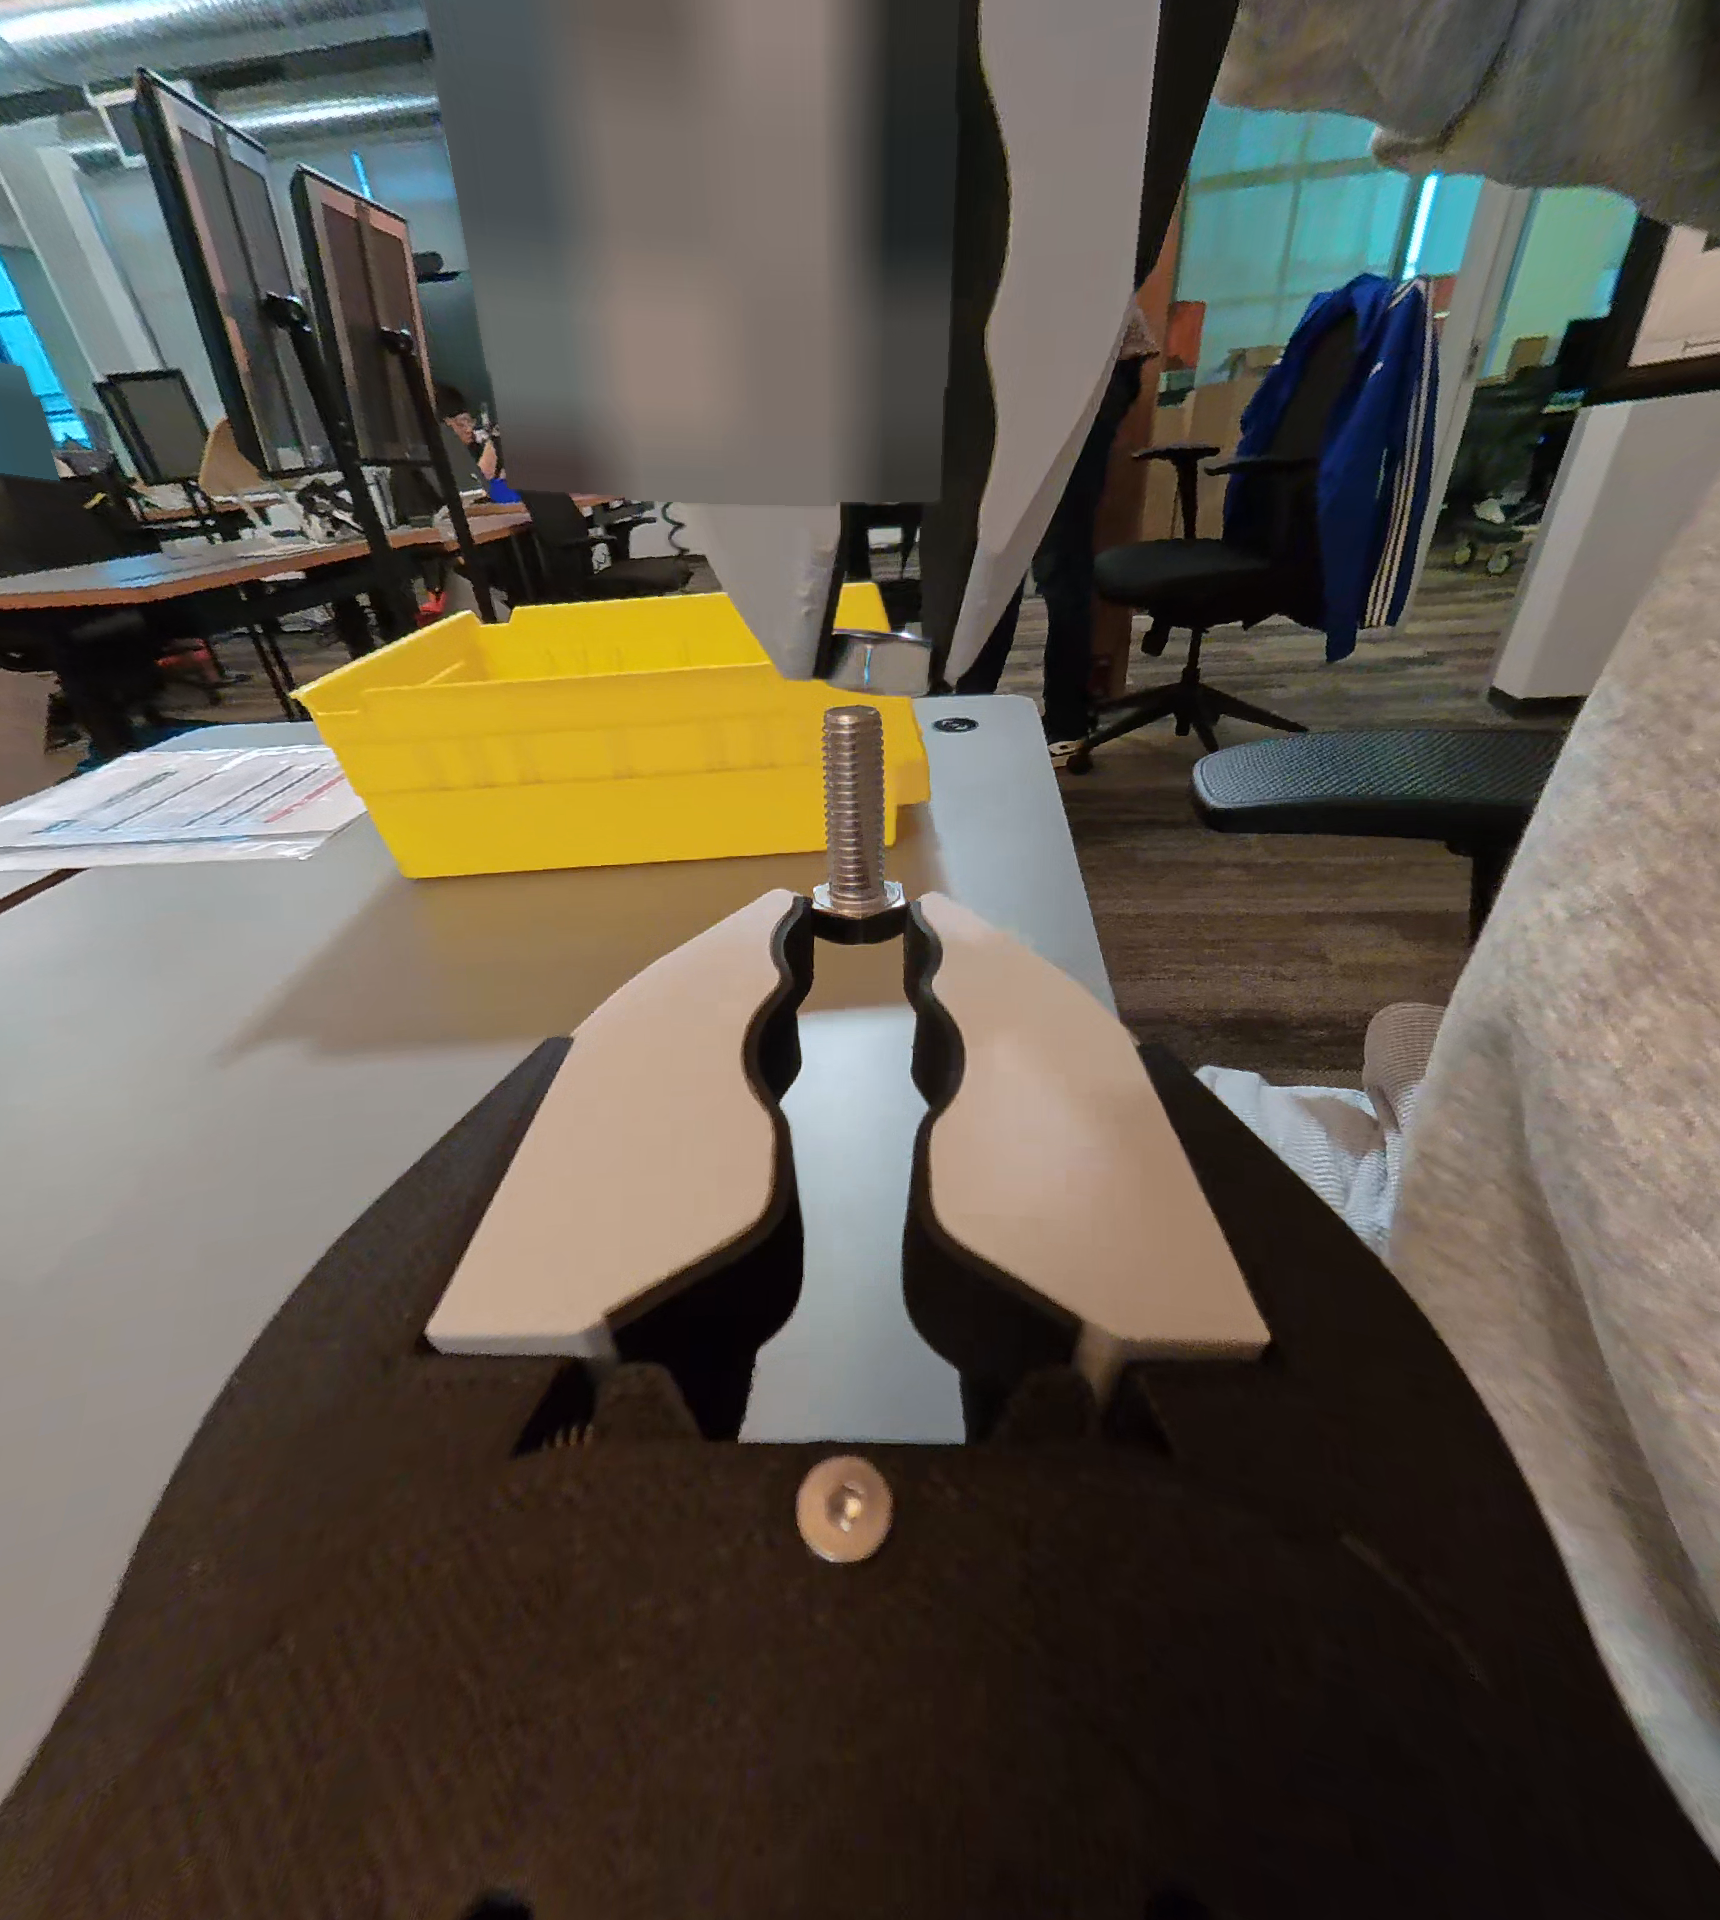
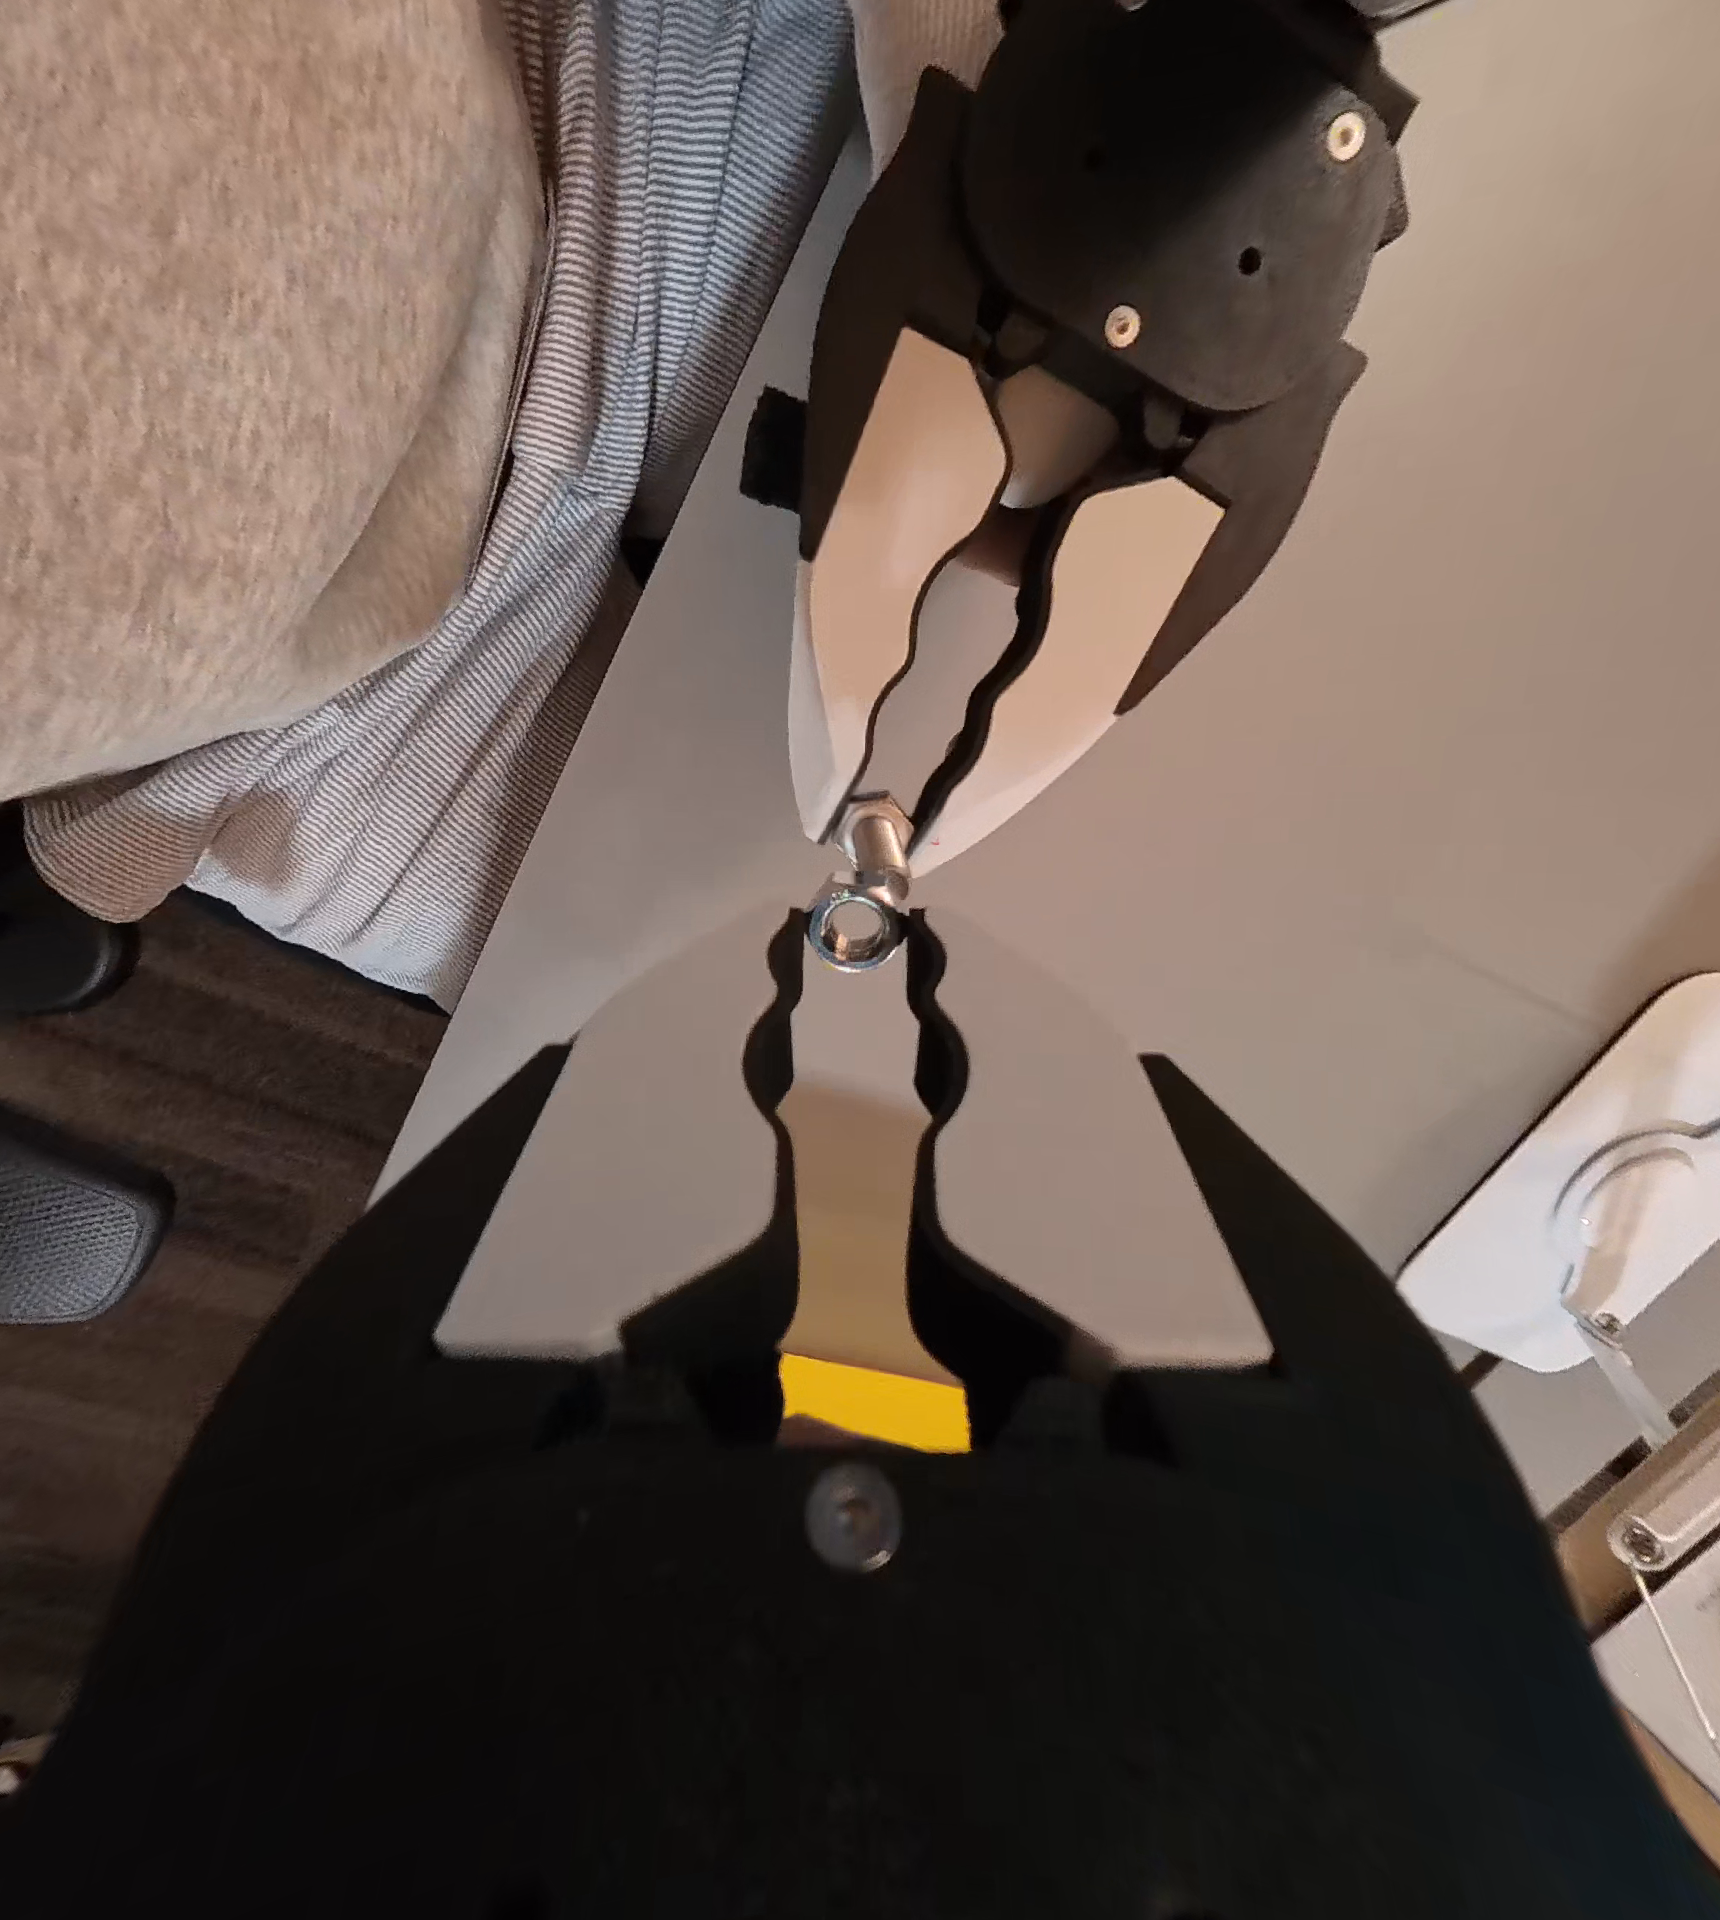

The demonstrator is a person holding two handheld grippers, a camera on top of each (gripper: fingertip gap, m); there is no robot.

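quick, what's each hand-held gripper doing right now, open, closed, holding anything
Left hand-held gripper: closed on the head of a bolt, thread pointing up.
Right hand-held gripper: closed on a nut, just above the bolt's tip.

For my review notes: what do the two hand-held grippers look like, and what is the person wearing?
Both match: the left hand-held gripper and right hand-held gripper have a rounded black textured body with a silver screw, and two pale grey fingers with wavy black inner edges. No cables show. The person wears a grey fleece top over a finely striped shirt.
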